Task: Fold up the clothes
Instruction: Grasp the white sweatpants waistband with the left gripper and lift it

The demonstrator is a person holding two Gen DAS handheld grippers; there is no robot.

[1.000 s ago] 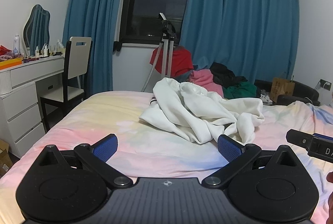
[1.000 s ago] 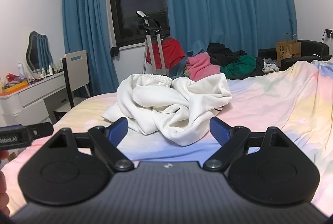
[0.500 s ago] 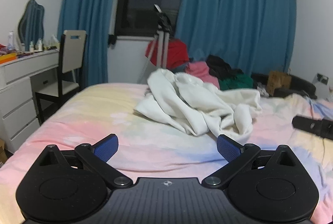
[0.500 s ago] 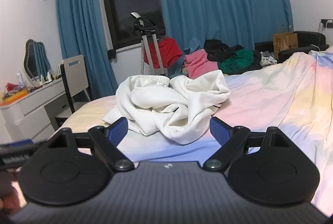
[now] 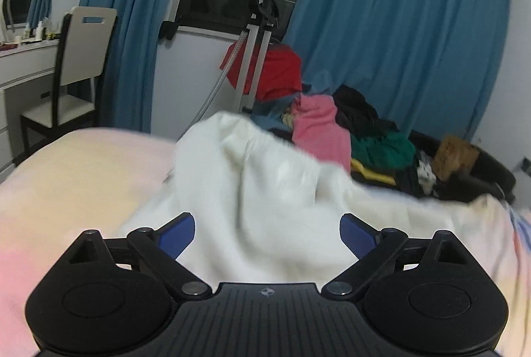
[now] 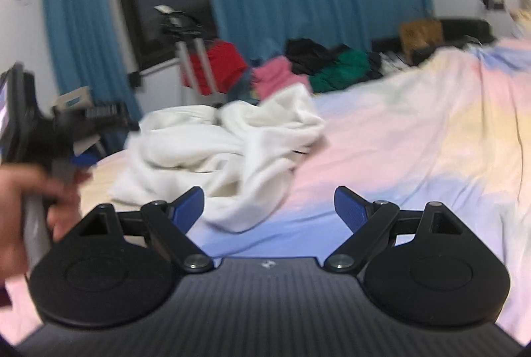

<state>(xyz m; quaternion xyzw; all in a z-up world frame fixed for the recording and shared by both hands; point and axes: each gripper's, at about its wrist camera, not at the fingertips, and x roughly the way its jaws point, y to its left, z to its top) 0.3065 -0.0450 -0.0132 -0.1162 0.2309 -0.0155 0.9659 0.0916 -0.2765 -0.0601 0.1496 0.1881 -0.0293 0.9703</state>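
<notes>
We had both tongs, left gripper (image 5: 267,232) and right gripper (image 6: 268,206), wide open and empty near the bunched-up white garment (image 6: 229,141) mid-frame on the bed (image 6: 415,137), so next we probably needed to pinch an edge.

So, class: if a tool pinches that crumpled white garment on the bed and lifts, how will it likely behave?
The white garment lies in soft heaped folds, so it will probably sag and trail rather than hold shape. It looks thick, so perhaps weighty. One pinch likely lifts only one layer.
</notes>
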